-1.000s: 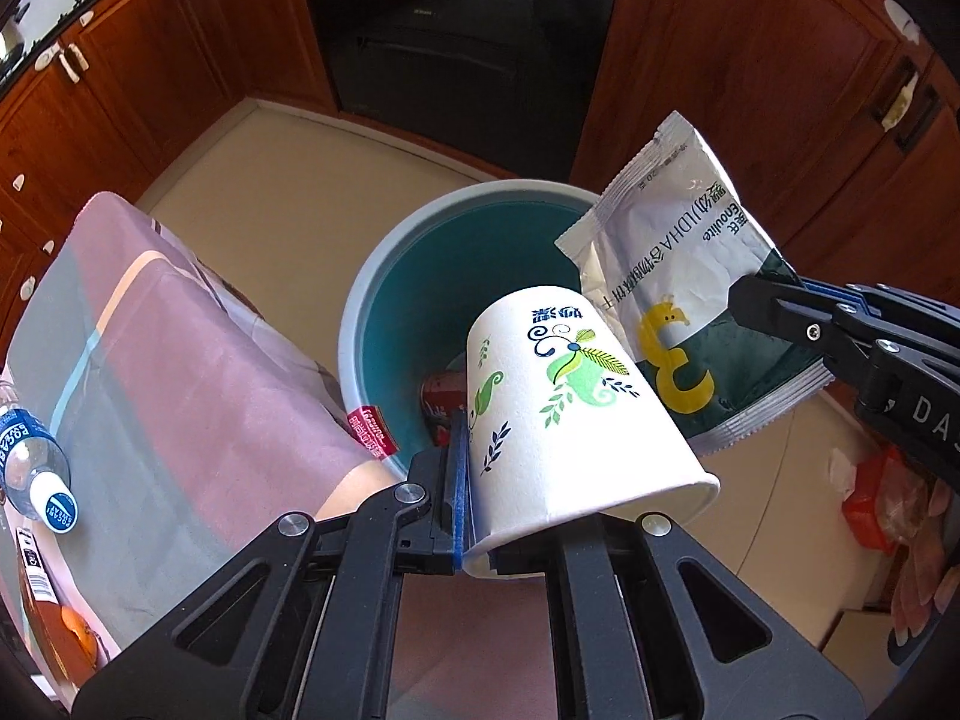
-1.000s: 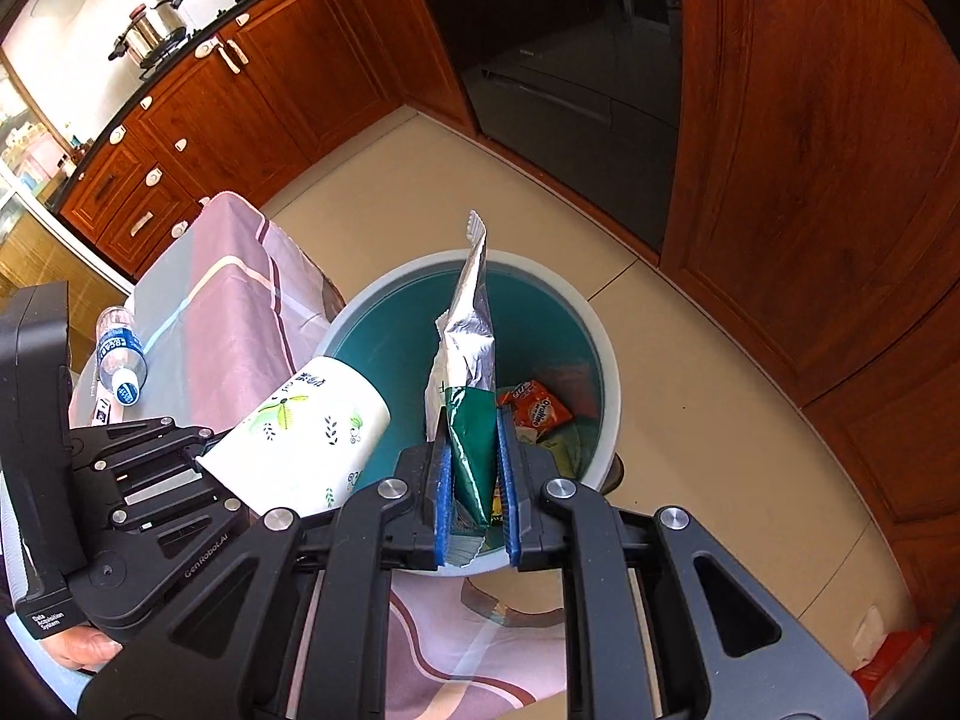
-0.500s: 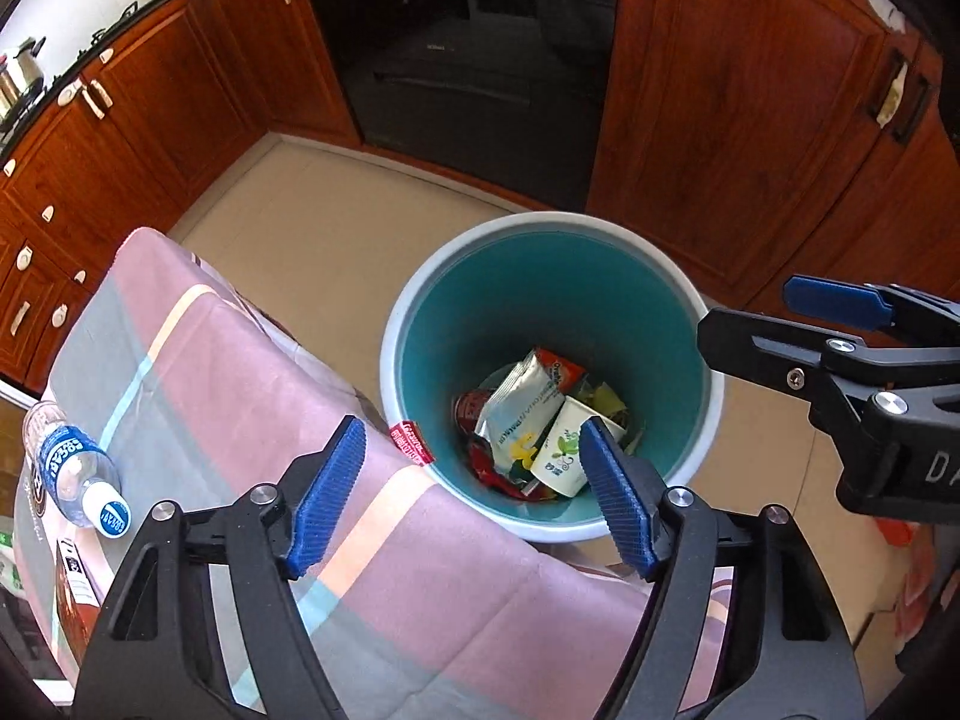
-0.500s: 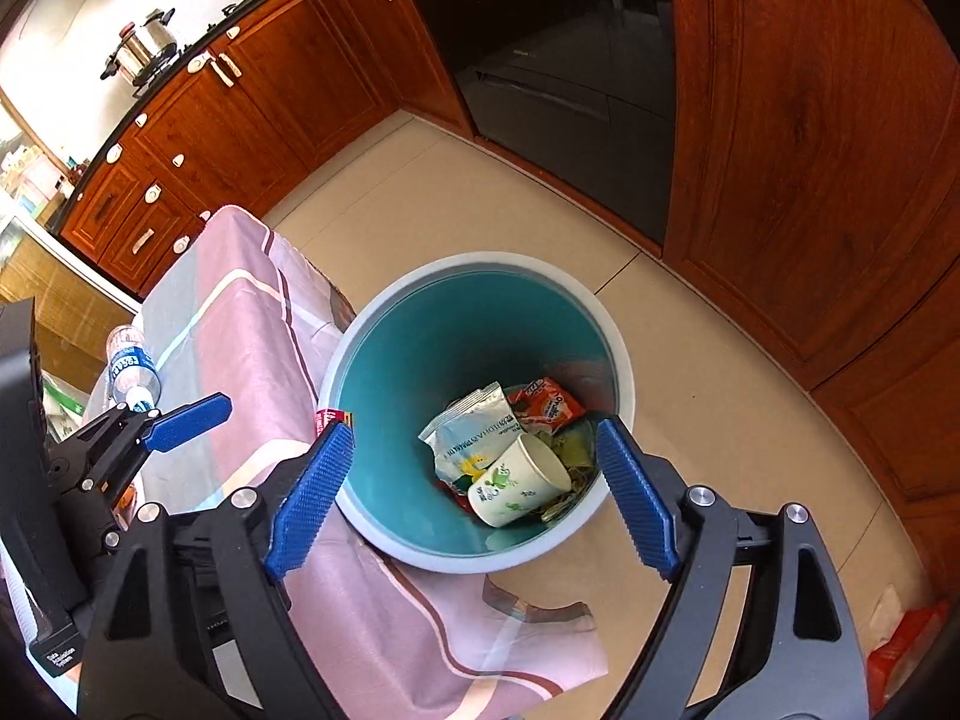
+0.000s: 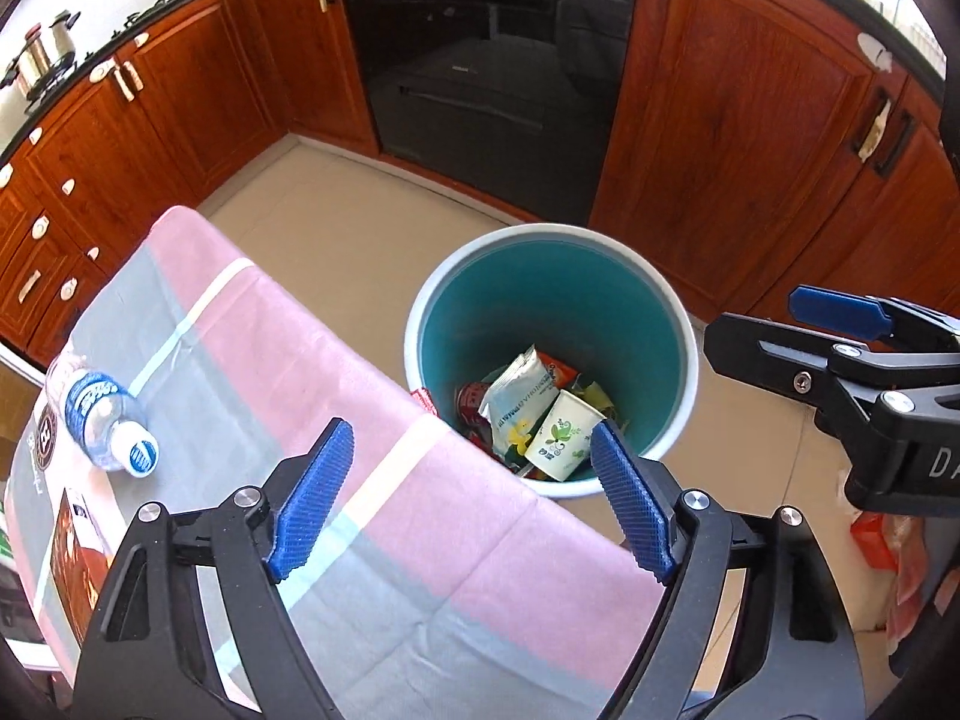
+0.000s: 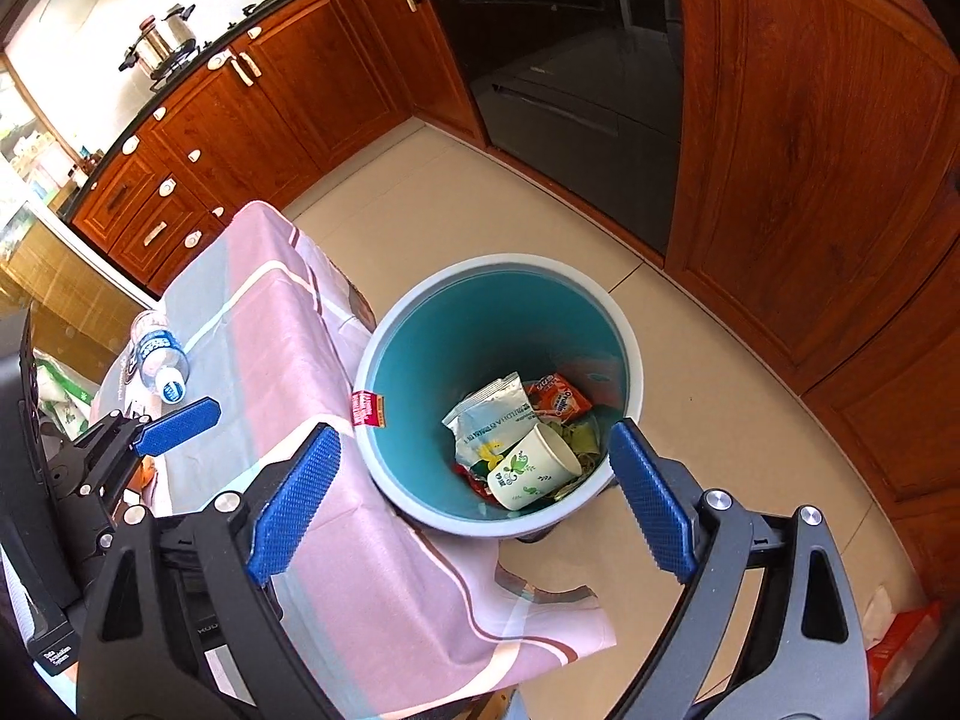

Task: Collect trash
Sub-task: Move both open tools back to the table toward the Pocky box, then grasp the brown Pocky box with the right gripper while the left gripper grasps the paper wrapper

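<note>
Down inside bin [image 5: 678, 324], on trash heap: paper cup [image 5: 561, 441] lying on side, white pouch [image 5: 519, 393] just beside it, touching. Left gripper [image 5: 474, 501] above bin's near rim, jaws just opened wide, nothing between. Right gripper [image 6: 474, 504] likewise over bin, jaws just opened, empty. Striped cloth [image 5: 312, 372] beside bin, touching rim; water bottle [image 5: 102, 414] on cloth, well apart from bin.

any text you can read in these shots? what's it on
"DA", cut off by the frame edge: on the right gripper body.
"Ovaltine", probably: orange packet in the bin.
White pouch, water bottle label, red tag: print too small or blurred.
</note>
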`<action>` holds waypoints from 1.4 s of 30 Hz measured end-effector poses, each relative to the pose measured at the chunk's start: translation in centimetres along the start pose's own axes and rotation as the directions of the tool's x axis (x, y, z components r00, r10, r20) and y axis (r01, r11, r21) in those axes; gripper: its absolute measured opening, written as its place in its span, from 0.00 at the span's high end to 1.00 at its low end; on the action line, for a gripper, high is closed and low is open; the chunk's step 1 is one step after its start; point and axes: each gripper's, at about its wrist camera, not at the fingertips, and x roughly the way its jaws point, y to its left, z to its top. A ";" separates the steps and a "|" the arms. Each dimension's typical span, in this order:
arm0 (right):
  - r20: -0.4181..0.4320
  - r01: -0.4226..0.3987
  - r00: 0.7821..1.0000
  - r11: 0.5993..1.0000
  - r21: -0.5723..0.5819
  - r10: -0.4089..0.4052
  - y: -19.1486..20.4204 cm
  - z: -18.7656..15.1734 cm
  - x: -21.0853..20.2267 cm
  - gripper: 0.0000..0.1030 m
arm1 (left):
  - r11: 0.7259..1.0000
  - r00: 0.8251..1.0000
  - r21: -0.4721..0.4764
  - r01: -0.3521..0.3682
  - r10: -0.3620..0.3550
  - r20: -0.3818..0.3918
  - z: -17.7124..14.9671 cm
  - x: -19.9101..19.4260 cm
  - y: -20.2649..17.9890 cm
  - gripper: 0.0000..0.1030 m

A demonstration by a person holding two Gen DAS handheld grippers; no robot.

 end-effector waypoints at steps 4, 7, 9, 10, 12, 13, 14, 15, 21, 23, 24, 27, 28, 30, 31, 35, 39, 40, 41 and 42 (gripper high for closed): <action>0.012 -0.011 1.000 0.999 -0.030 0.011 1.9 -0.8 -1.4 0.16 | 0.999 1.000 -0.041 0.002 -0.001 0.018 -1.8 -1.7 1.3 0.20; 0.014 -0.028 0.999 0.998 -0.064 0.029 3.7 -1.5 -2.0 0.16 | 0.997 1.000 -0.071 -0.013 0.015 0.025 -3.6 -3.2 2.6 0.19; 0.008 -0.040 0.999 0.996 -0.086 0.041 5.1 -2.0 -2.2 0.16 | 0.995 0.999 -0.094 -0.027 0.029 0.024 -4.8 -4.1 3.7 0.19; 0.003 -0.047 0.999 0.994 -0.097 0.048 5.8 -2.2 -2.3 0.16 | 0.994 0.999 -0.107 -0.032 0.035 0.024 -5.4 -4.5 4.2 0.18; -0.006 -0.060 0.998 0.991 -0.121 0.060 7.3 -2.8 -2.4 0.16 | 0.990 0.999 -0.136 -0.042 0.046 0.023 -6.7 -5.3 5.4 0.18; -0.012 -0.067 0.998 0.989 -0.135 0.066 8.2 -3.1 -2.4 0.16 | 0.988 0.998 -0.150 -0.047 0.051 0.023 -7.4 -5.7 6.0 0.18; -0.018 -0.074 0.997 0.986 -0.149 0.072 9.0 -3.3 -2.4 0.16 | 0.985 0.998 -0.165 -0.056 0.060 0.024 -8.2 -6.2 6.7 0.18; -0.025 -0.081 0.997 0.983 -0.166 0.078 9.9 -3.7 -2.4 0.16 | 0.982 0.997 -0.177 -0.067 0.073 0.026 -8.9 -6.7 7.4 0.18; -0.068 -0.122 0.992 0.959 -0.255 0.108 15.9 -5.8 -2.2 0.16 | 0.957 0.989 -0.261 -0.124 0.140 0.042 -13.8 -10.2 12.1 0.18; -0.087 -0.137 0.989 0.948 -0.286 0.117 17.8 -6.6 -2.0 0.16 | 0.944 0.985 -0.296 -0.150 0.168 0.037 -15.6 -11.1 14.2 0.18; -0.097 -0.144 0.988 0.943 -0.302 0.120 18.8 -7.0 -1.8 0.16 | 0.935 0.983 -0.314 -0.161 0.181 0.034 -16.6 -11.3 15.3 0.18; -0.128 -0.162 0.984 0.923 -0.348 0.124 21.6 -8.2 -1.2 0.16 | 0.906 0.977 -0.376 -0.196 0.215 0.006 -19.3 -11.9 18.8 0.18; -0.141 -0.169 0.982 0.917 -0.363 0.125 22.5 -8.7 -1.0 0.16 | 0.894 0.976 -0.398 -0.204 0.219 -0.009 -20.1 -11.8 20.0 0.18; -0.161 -0.181 0.979 0.904 -0.387 0.127 24.1 -9.6 -0.5 0.16 | 0.874 0.974 -0.437 -0.214 0.222 -0.033 -21.7 -11.5 21.9 0.18; -0.171 -0.186 0.977 0.899 -0.397 0.126 24.8 -9.9 -0.2 0.16 | 0.864 0.973 -0.451 -0.222 0.226 -0.046 -22.5 -11.3 22.7 0.18; -0.203 -0.193 0.973 0.883 -0.429 0.114 26.8 -11.1 1.2 0.16 | 0.833 0.975 -0.507 -0.220 0.208 -0.081 -24.9 -10.2 25.1 0.17; -0.233 -0.197 0.967 0.878 -0.436 0.102 27.8 -11.5 2.5 0.16 | 0.814 0.977 -0.540 -0.213 0.194 -0.093 -26.0 -9.4 26.2 0.17; -0.240 -0.200 0.965 0.879 -0.433 0.102 28.0 -11.5 2.9 0.16 | 0.811 0.977 -0.545 -0.211 0.191 -0.094 -26.2 -9.3 26.5 0.17; -0.247 -0.204 0.964 0.879 -0.430 0.102 28.1 -11.5 3.2 0.16 | 0.809 0.979 -0.552 -0.202 0.183 -0.089 -26.2 -9.2 26.8 0.17; -0.253 -0.207 0.962 0.880 -0.428 0.103 28.2 -11.4 3.6 0.16 | 0.809 0.981 -0.555 -0.192 0.175 -0.085 -26.2 -9.2 26.9 0.17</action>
